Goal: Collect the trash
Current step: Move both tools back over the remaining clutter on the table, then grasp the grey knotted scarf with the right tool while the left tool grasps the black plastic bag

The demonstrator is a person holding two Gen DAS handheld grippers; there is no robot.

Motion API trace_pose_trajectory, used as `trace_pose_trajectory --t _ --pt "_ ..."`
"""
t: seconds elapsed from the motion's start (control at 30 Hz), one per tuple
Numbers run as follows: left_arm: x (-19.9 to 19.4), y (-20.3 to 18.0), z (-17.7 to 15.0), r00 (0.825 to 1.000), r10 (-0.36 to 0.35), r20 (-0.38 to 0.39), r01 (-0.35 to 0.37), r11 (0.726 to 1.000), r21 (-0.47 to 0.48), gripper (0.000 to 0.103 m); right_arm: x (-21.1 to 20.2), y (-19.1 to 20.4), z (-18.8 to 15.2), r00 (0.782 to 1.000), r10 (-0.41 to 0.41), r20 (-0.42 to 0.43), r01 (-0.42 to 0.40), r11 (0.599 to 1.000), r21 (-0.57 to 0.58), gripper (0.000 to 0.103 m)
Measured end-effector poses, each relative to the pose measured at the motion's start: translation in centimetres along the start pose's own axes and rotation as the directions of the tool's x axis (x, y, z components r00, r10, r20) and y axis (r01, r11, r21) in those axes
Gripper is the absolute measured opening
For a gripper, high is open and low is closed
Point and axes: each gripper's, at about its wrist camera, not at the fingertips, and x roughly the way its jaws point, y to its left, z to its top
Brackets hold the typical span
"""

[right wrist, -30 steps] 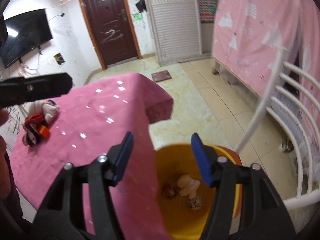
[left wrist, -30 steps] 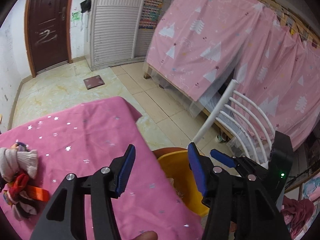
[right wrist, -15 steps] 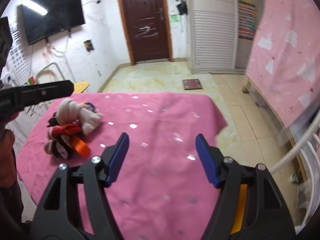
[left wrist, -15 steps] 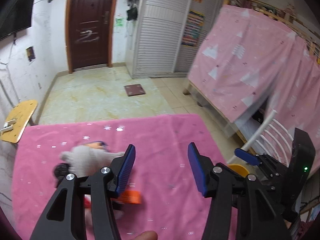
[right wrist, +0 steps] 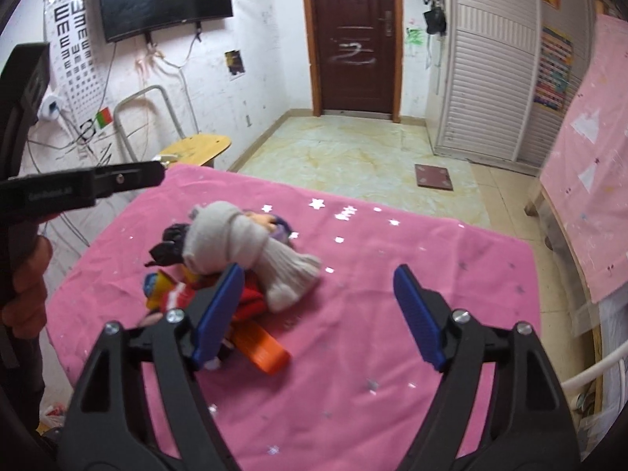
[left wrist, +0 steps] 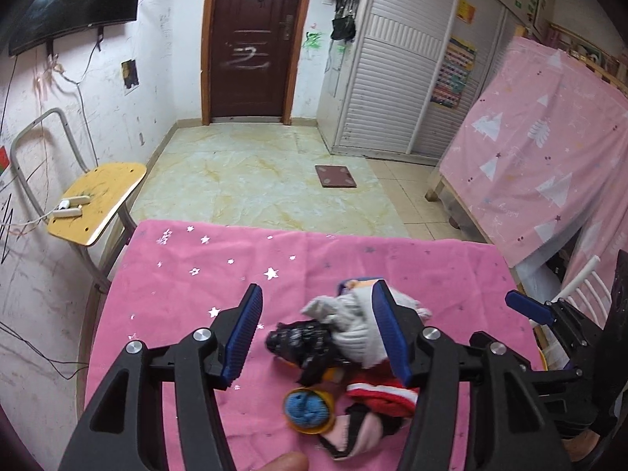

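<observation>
Left wrist view, nearest first: left claw [left wrist: 316,337] spread wide, gripping nothing, poised over a heap of trash on the table [left wrist: 188,286], which is draped in a pink star-print cloth. Directly between its blue pads sits a crumpled black wad [left wrist: 300,341]; whether either pad touches it cannot be told. Lower in frame, a yellow-rimmed round piece with blue centre [left wrist: 309,410], then a red-and-white knit item [left wrist: 378,392]. Behind the wad lies a grey-white rolled sock [left wrist: 353,322], its far side hidden behind the right-hand pad. Right wrist view: right claw [right wrist: 318,314] also wide open and empty, its left pad overlapping the edge of the heap in frame, its right pad over bare cloth; an orange block [right wrist: 261,347] lies just beside the left pad. Judged step: reaching for the next piece of trash, with the left claw better lined up. Next move likely calls for lowering over the black wad and closing on it alone, without dragging the sock along. No bin is in view now. Far field: wooden chair seat [left wrist: 98,196], tiled floor, dark door [left wrist: 249,39].
</observation>
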Motion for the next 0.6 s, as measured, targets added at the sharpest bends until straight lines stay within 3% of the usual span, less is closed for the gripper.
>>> trace_pose_trajectory --t 0.47,0.53,0.6 --pt "3.5 5.0 -1.6 0.998 -0.028 -0.057 0.022 0.996 -0.091 0.052 2.6 4.3 2.3 0.999 0.049 -0.012 -0.050 0.997 -0.066 0.076" --pt "3.9 5.4 -1.7 0.997 -0.030 -0.064 0.023 0.994 -0.104 0.052 2.9 4.8 2.6 0.997 0.074 -0.013 -0.075 0.994 -0.074 0.083" --pt "4.3 6.0 -1.8 0.997 -0.032 -0.070 0.024 0.993 -0.118 0.052 3.3 5.4 2.7 0.996 0.091 -0.020 -0.093 0.992 -0.081 0.084"
